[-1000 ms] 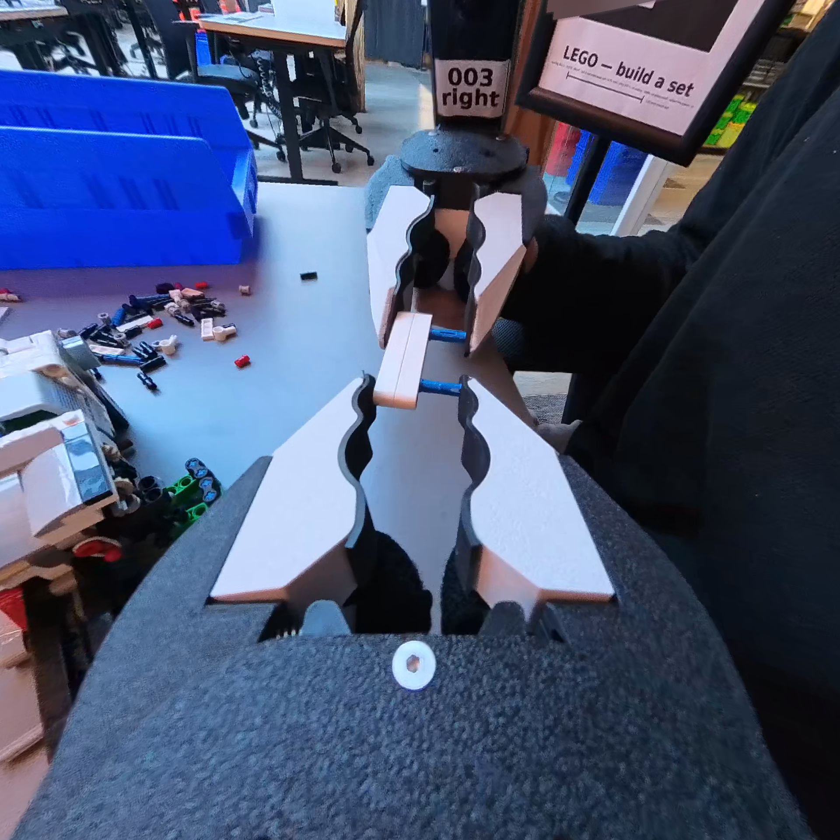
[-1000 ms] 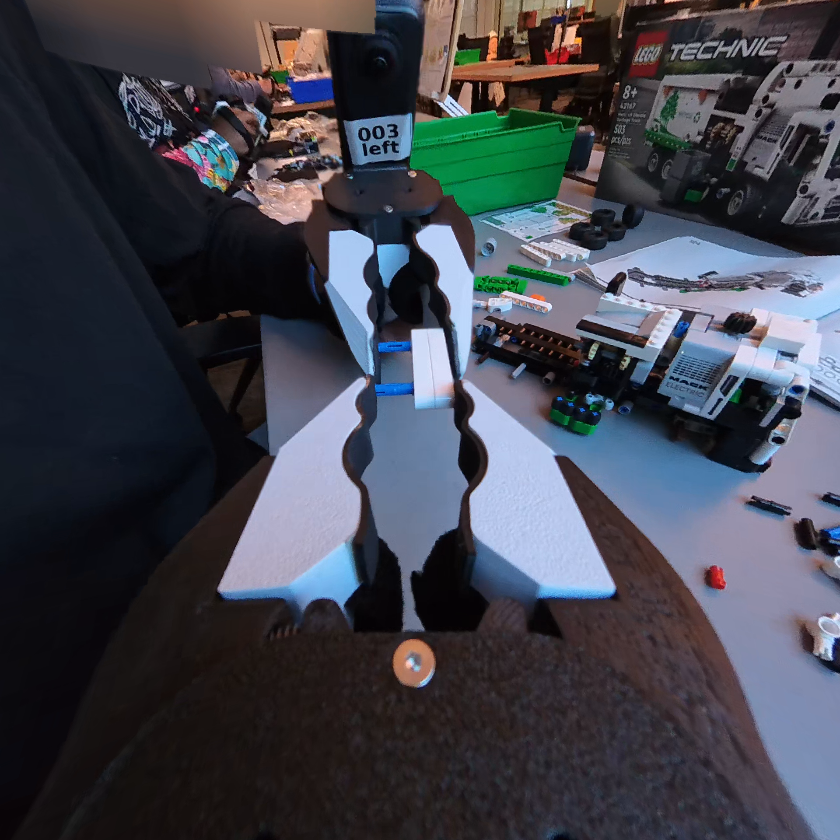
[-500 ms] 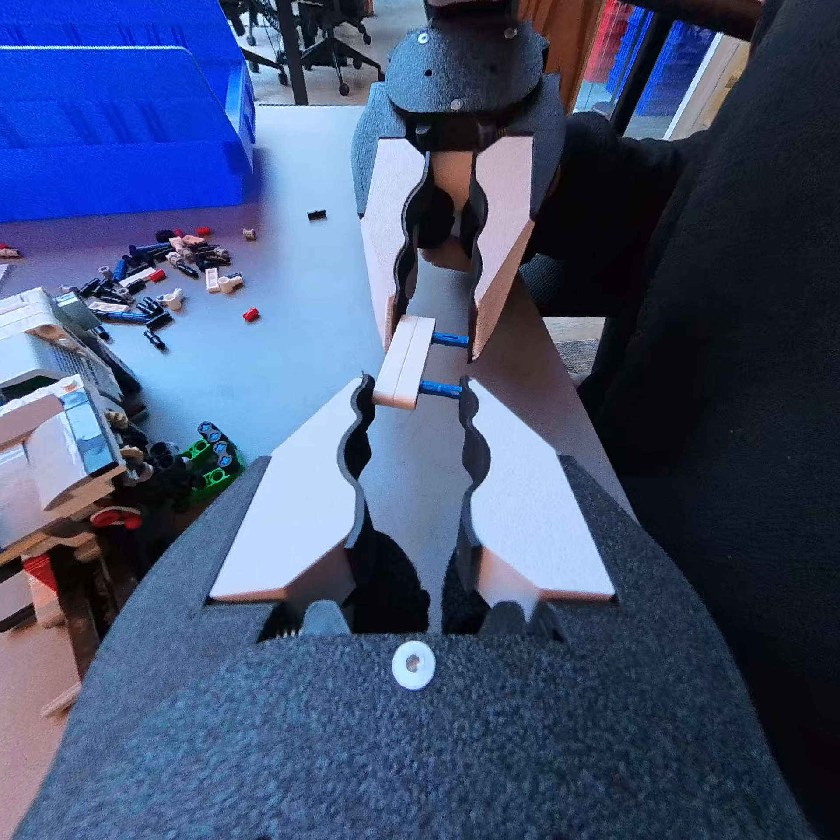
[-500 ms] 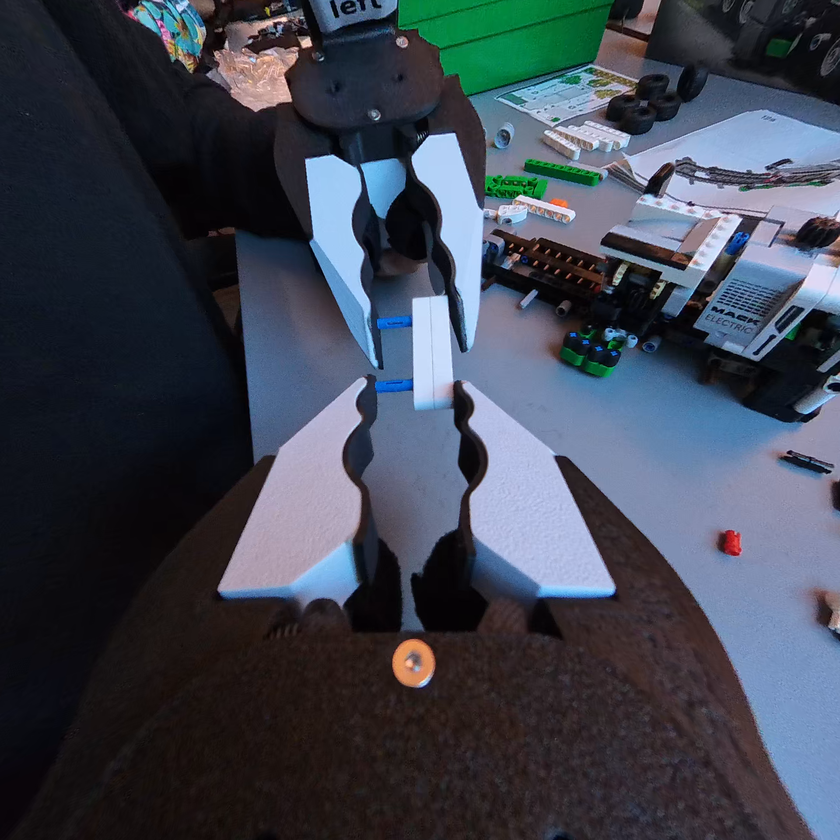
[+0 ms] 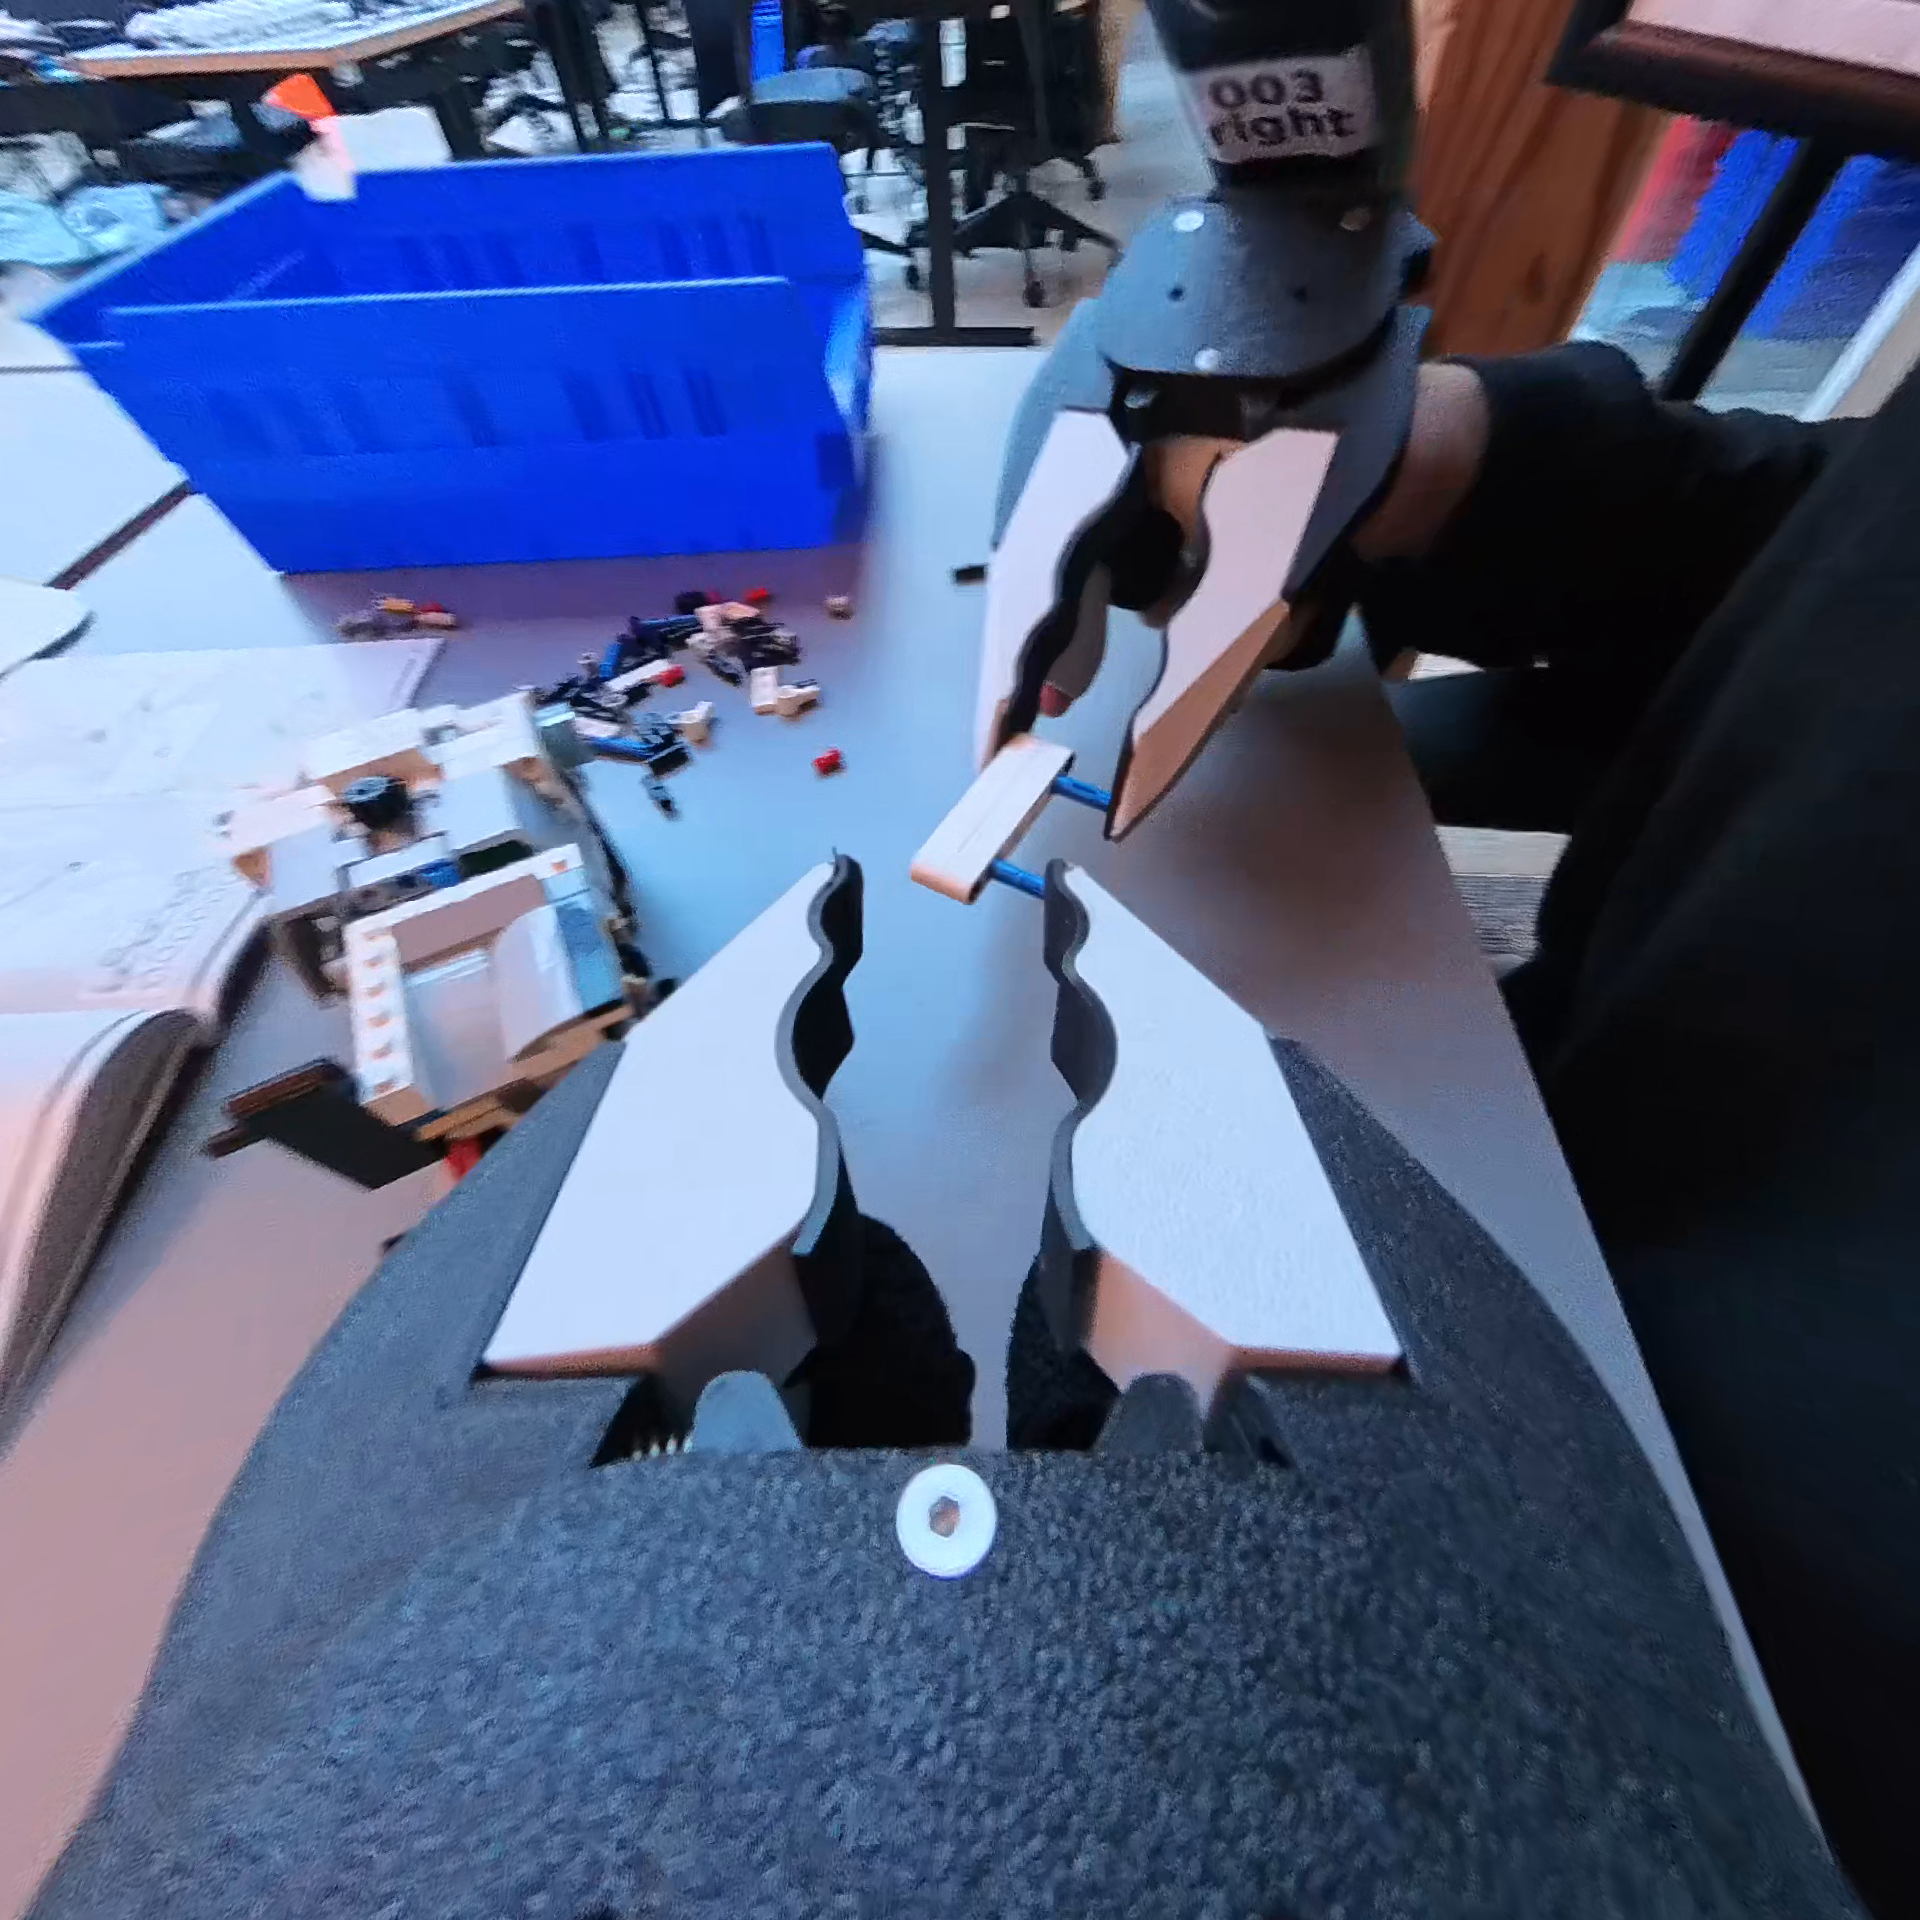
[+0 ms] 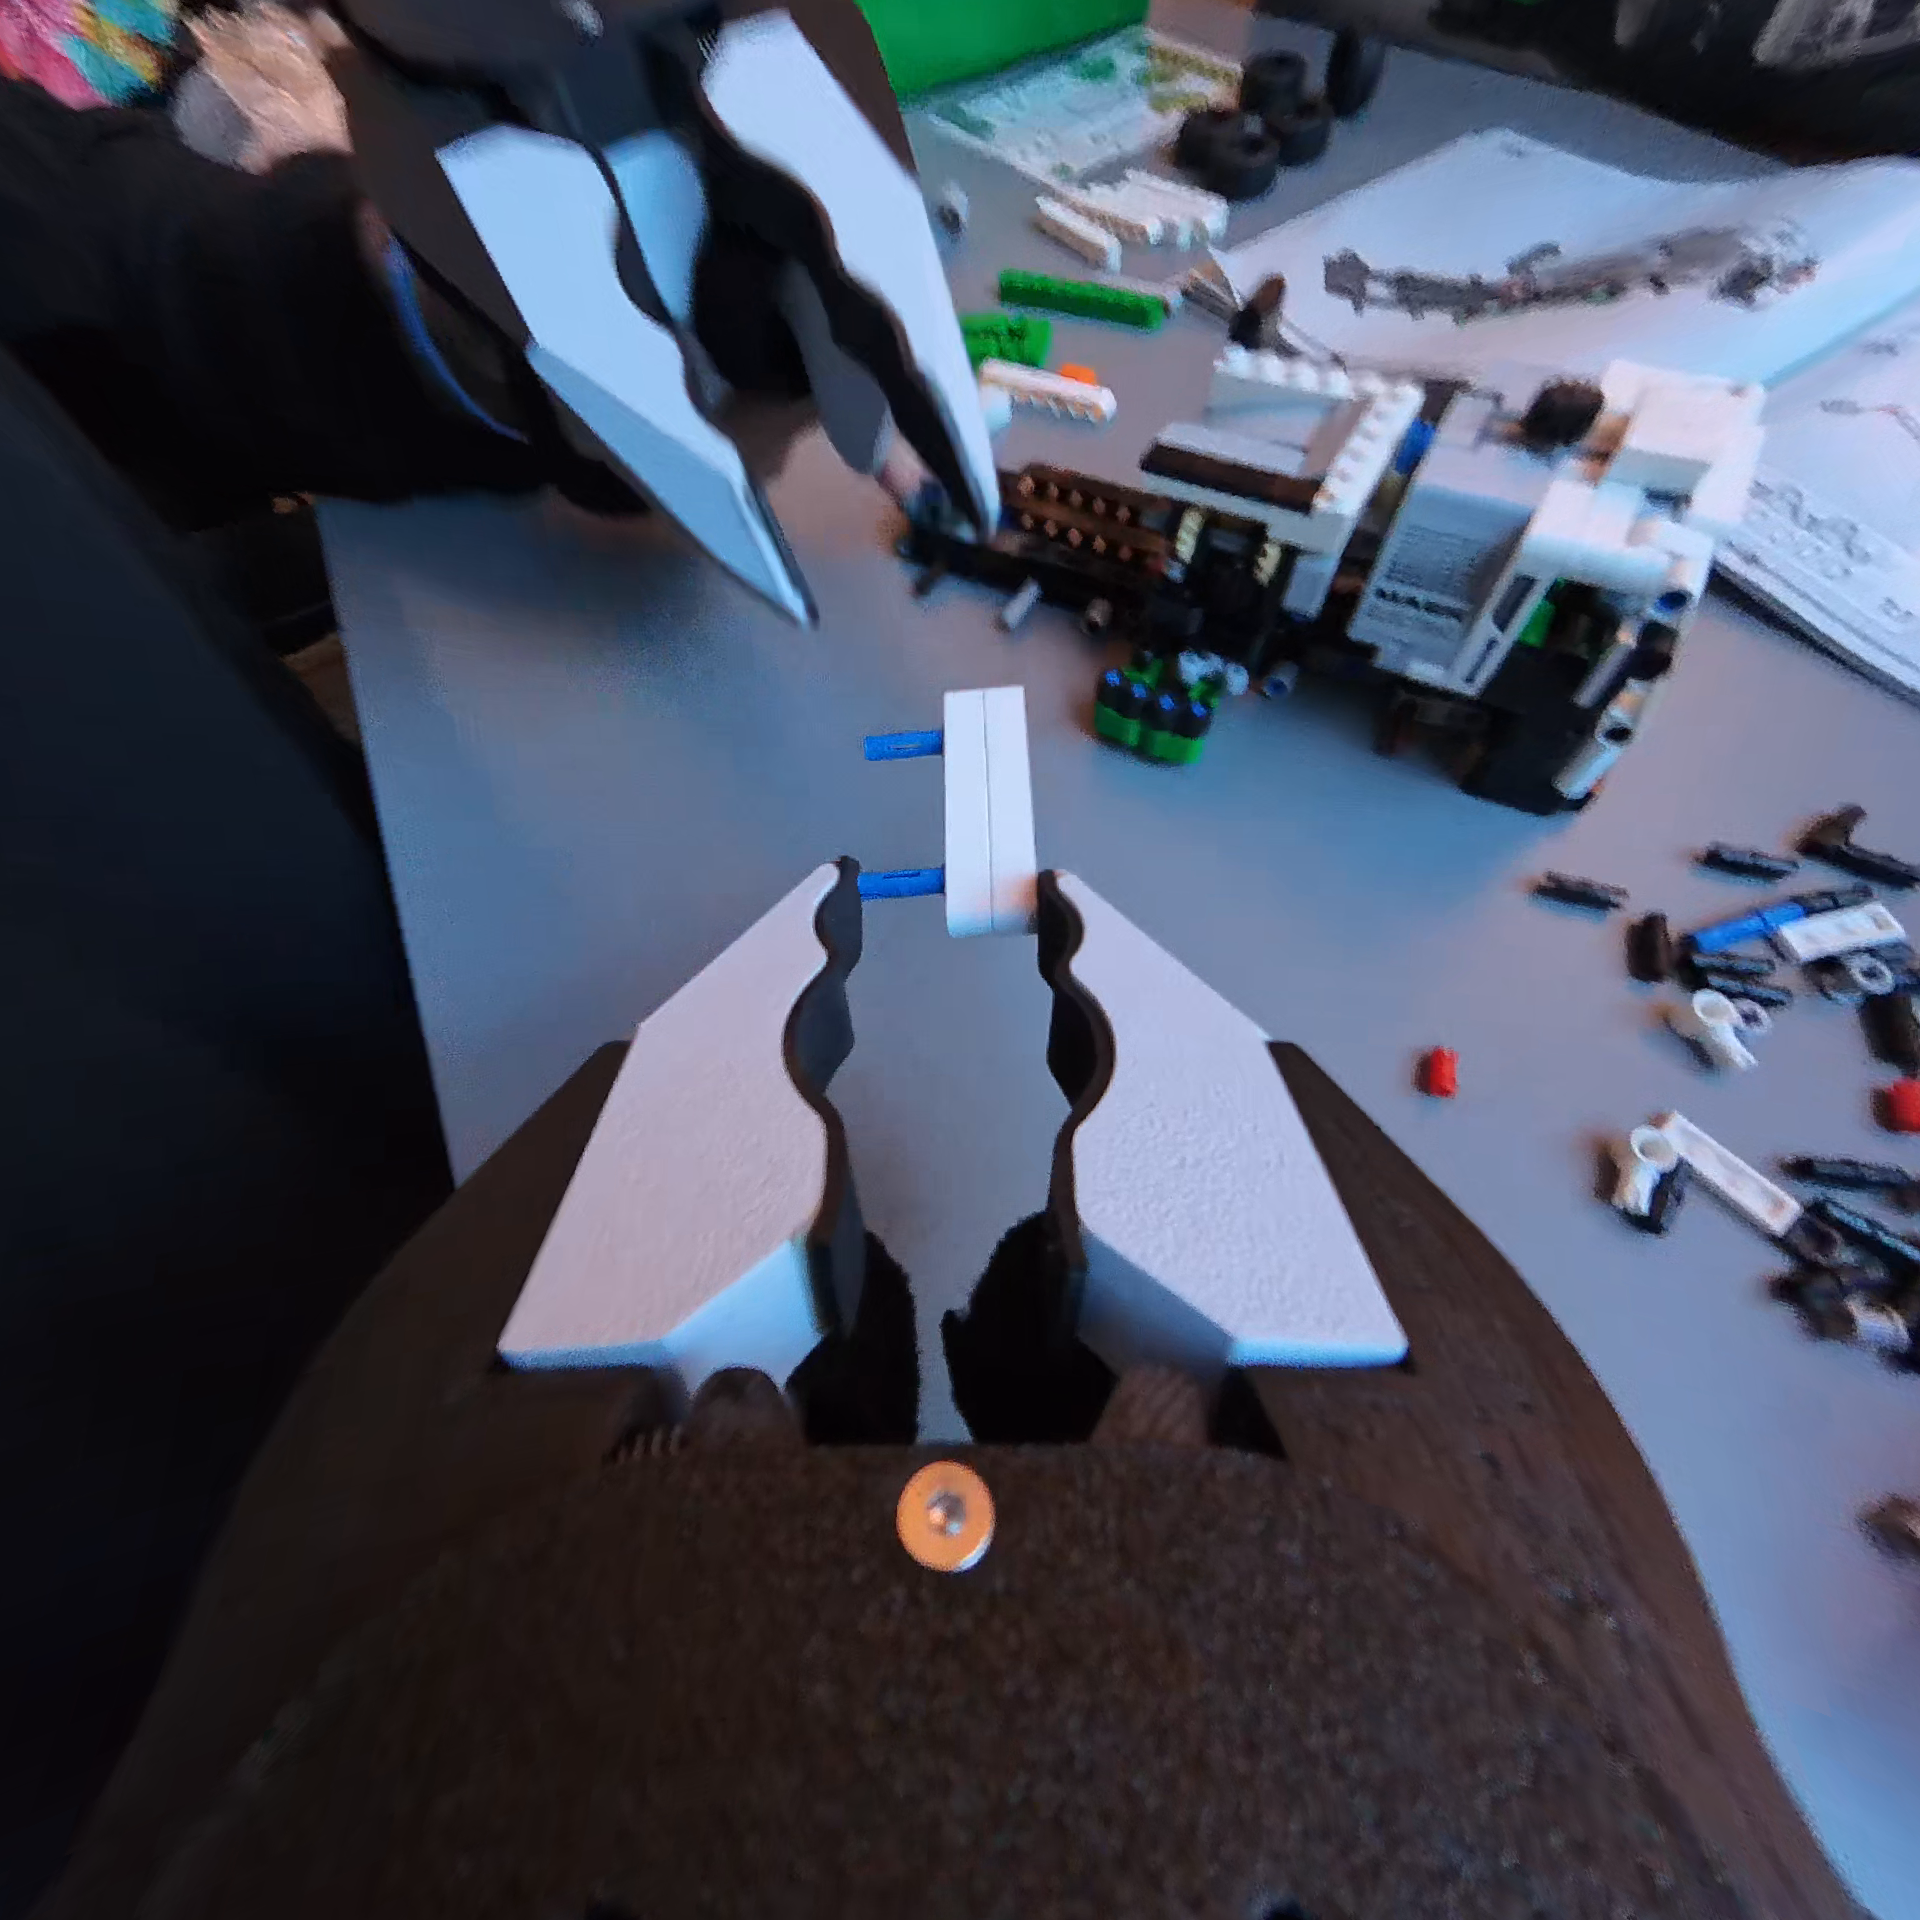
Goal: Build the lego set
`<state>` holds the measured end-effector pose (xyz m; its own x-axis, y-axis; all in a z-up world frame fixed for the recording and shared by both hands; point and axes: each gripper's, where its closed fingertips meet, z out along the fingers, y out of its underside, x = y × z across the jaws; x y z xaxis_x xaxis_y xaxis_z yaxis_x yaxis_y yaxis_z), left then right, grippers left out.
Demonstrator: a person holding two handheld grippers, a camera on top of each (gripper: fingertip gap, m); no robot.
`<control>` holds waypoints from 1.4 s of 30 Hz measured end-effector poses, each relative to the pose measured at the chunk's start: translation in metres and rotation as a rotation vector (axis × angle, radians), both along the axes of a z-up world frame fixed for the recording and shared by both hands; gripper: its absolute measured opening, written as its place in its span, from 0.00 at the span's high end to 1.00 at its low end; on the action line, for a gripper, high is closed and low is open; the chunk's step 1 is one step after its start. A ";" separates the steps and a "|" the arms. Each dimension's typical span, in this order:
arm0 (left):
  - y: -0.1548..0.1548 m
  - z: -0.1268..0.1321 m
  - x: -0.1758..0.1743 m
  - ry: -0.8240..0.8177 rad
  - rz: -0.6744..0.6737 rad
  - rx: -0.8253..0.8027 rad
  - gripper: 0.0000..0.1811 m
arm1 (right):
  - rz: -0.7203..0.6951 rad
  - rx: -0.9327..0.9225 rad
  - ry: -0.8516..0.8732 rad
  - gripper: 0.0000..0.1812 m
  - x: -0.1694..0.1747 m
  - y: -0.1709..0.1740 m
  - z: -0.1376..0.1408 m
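A white flat Lego piece point(image 6: 985, 810) with two blue pins sticking out of its side is pinched at its near end between the tips of my right gripper point(image 6: 945, 873), above the grey table point(image 6: 623, 748). In the left wrist view the piece point(image 5: 987, 821) hangs from the right gripper point(image 5: 1060, 779). My left gripper point(image 5: 948, 868) is open and empty, its tips just short of the piece. In the right wrist view the left gripper point(image 6: 888, 566) is apart from the piece, up and to the left. The partly built white truck point(image 6: 1455, 540) stands behind.
The truck point(image 5: 447, 935) is left of my left gripper, with a booklet point(image 5: 125, 790) beside it. A blue bin point(image 5: 499, 364) stands at the back. Loose small parts point(image 6: 1787, 997) lie to the right, a green and black sub-assembly point(image 6: 1153, 707) near the truck. A person's dark sleeve point(image 5: 1714, 831) borders the table edge. The grippers' ends are close to 6 centimetres from one another.
Both grippers held the white piece between them before. My left gripper has let go and drawn back toward the truck side. The right gripper keeps the piece.
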<state>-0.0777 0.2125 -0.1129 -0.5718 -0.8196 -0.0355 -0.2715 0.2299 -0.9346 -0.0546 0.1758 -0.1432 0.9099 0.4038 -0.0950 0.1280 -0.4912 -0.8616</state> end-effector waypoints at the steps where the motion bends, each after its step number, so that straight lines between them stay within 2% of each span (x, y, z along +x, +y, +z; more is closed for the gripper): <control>1: 0.005 0.002 0.001 0.001 0.032 0.009 0.82 | -0.019 -0.031 -0.019 0.82 0.006 0.000 -0.006; 5: 0.014 0.001 -0.004 0.062 0.126 -0.003 0.82 | -0.057 -0.082 -0.069 0.82 0.019 0.006 -0.021; 13: 0.007 -0.006 -0.015 0.012 0.268 0.047 0.84 | -0.013 -0.166 -0.132 0.82 0.020 0.001 -0.043; 17: 0.009 -0.015 -0.011 0.020 0.328 0.082 0.86 | -0.012 -0.165 -0.166 0.82 0.022 0.001 -0.045; 21: 0.008 -0.016 -0.005 0.036 0.328 0.040 0.86 | -0.014 -0.152 -0.181 0.82 0.022 0.001 -0.045; 28: 0.007 -0.017 0.003 0.097 0.301 -0.132 0.85 | -0.021 -0.136 -0.197 0.82 0.022 0.002 -0.045; 31: 0.008 -0.016 0.006 0.094 0.302 -0.141 0.85 | -0.025 -0.133 -0.198 0.81 0.020 0.002 -0.045; 35: 0.008 -0.012 0.009 0.083 0.296 -0.134 0.85 | -0.040 -0.085 -0.148 0.79 0.024 0.002 -0.029; 38: 0.014 -0.011 0.009 0.097 0.305 -0.125 0.82 | -0.106 0.024 -0.081 0.79 0.044 0.008 0.001; 40: 0.019 -0.008 0.010 0.075 0.320 -0.126 0.82 | -0.234 0.104 -0.028 0.80 0.076 0.016 0.021; 42: 0.022 -0.004 0.013 0.042 0.326 -0.143 0.82 | -0.408 0.146 0.009 0.79 0.116 0.021 0.027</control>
